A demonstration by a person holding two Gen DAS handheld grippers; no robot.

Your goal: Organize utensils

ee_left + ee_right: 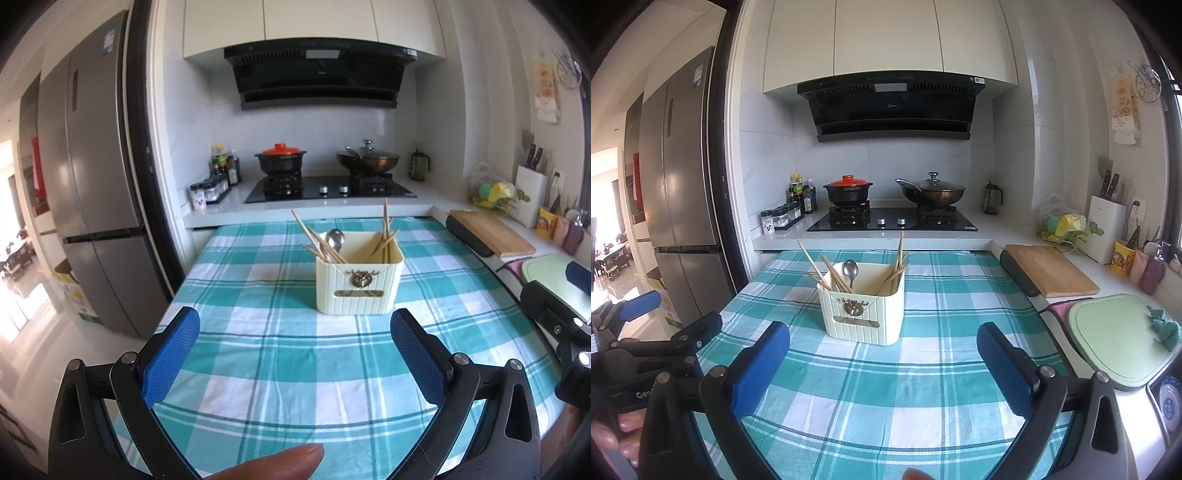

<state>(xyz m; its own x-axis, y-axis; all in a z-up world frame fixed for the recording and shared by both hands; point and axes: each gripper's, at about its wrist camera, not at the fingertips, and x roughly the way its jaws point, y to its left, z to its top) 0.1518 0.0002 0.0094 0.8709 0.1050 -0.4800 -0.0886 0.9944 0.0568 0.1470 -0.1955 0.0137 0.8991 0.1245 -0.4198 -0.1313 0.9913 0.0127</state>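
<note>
Behind holder: stove (pots atop).

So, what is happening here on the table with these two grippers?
A person holds both grippers above the checked tablecloth, and neither grips anything. The left gripper and the right gripper both have their jaws wide open, short of the cream utensil holder. The holder already contains chopsticks and a metal spoon. No utensil lies loose on the cloth.
</note>
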